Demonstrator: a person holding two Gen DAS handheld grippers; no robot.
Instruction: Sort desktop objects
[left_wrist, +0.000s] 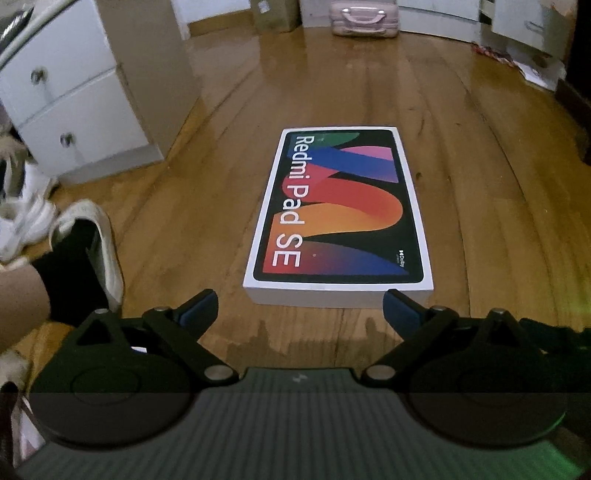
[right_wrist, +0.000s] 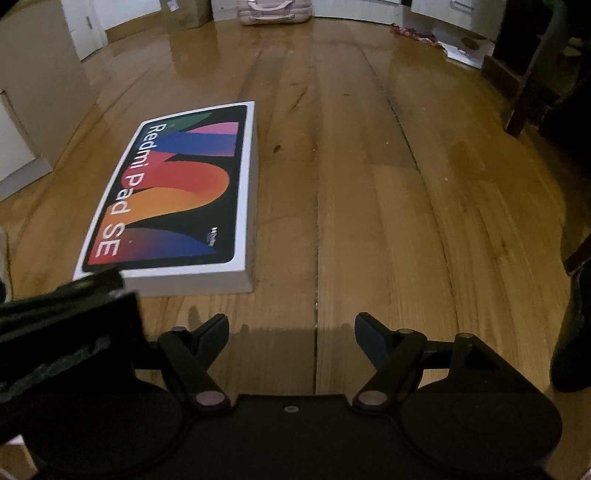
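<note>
Just ahead of my left hand-held gripper (left_wrist: 300, 308): the tablet box (left_wrist: 338, 210).
It lies flat on the floor (right_wrist: 388, 221), forward-left of my right hand-held gripper (right_wrist: 291, 332); both are spread, holding nothing.

"Redmi Pad SE" on box lid (left_wrist: 338, 210)

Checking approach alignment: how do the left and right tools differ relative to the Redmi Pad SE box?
The left tool faces the Redmi Pad SE box head-on, box centred ahead of its fingers; the right tool faces bare wooden floor, box off to its left. The left tool's fingers are spread wider. Both are open and empty, neither touching the box.
</note>
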